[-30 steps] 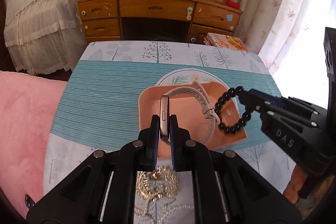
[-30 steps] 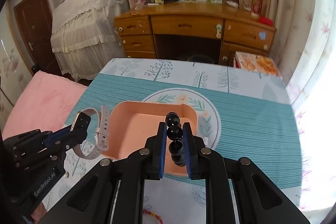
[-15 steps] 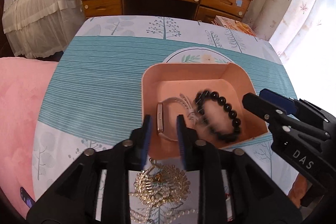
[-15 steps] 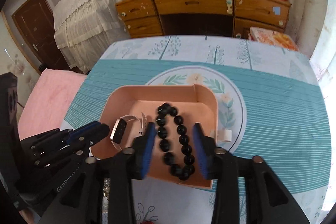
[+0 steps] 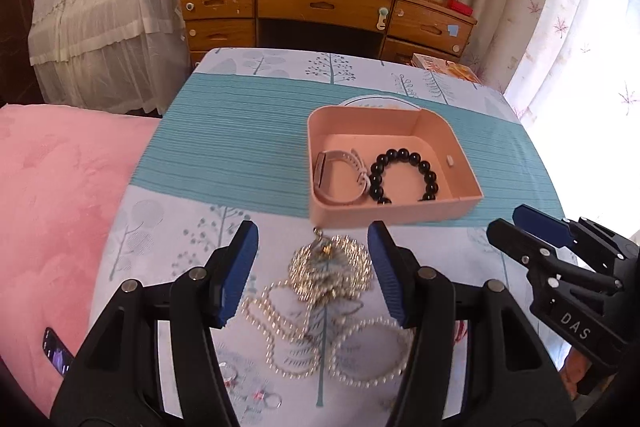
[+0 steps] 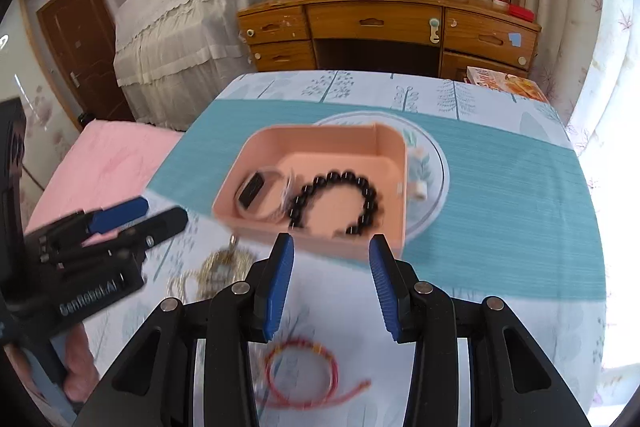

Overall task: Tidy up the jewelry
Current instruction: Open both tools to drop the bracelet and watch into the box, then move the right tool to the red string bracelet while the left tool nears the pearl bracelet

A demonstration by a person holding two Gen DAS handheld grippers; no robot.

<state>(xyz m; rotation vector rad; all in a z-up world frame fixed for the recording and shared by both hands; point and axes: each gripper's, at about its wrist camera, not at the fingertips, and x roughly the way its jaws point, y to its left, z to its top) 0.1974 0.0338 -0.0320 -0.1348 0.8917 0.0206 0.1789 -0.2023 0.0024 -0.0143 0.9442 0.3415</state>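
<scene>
Your pink tray (image 5: 400, 213) sits on the teal stripe of the tablecloth (image 5: 240, 147), holding the black bead bracelet (image 5: 404, 175) and, touching it on its left, the pale-strapped watch (image 5: 340, 179); just in front of the tray lies a gold necklace (image 5: 332, 267) tangled with a pearl strand (image 5: 304, 347), and nearer your right side a red cord bracelet (image 6: 304, 375); a wooden desk (image 5: 320, 7) stands beyond the table, a lace-draped bed (image 5: 100, 27) to the left, pink bedding (image 5: 52, 207) beside it; your left gripper (image 5: 312, 271) hovers over the necklace, jaws wide apart and empty; your right gripper (image 6: 332, 283) hangs before the tray's near wall, jaws likewise spread.
</scene>
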